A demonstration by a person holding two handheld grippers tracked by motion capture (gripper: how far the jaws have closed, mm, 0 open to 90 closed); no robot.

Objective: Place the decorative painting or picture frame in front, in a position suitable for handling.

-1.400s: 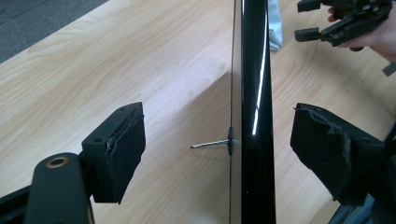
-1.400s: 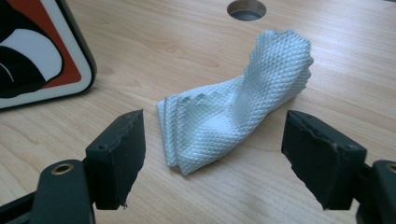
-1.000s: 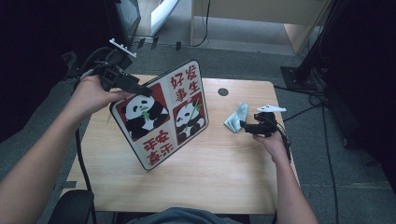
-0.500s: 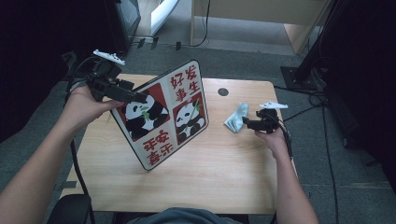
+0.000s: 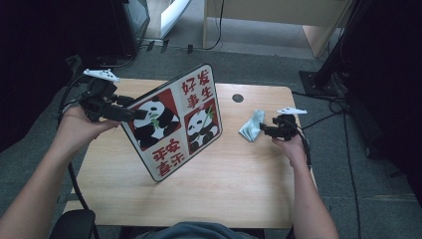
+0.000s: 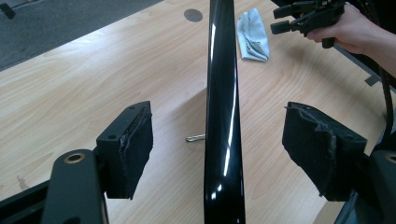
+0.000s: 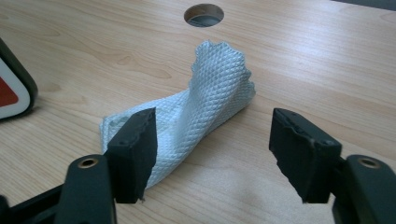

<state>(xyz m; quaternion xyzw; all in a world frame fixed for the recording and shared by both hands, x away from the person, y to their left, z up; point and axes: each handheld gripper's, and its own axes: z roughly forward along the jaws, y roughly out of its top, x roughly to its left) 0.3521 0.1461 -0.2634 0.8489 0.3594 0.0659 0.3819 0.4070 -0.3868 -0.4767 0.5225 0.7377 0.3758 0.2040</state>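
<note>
A black-rimmed picture board with two pandas and red characters stands tilted on the wooden table. My left gripper sits at the board's left edge. In the left gripper view its jaws are open on either side of the board's glossy black edge, with a gap on each side. A crumpled pale blue cloth lies to the right of the board. My right gripper is open just beside it. In the right gripper view the cloth lies in front of the open right gripper.
A round cable hole is in the table behind the cloth. A thin metal prop pokes out at the board's foot. Cables and a black stand base lie on the floor to the right.
My left hand and gripper have come down and left along the board's left edge. The board and cloth have stayed put. The right gripper has barely moved.
</note>
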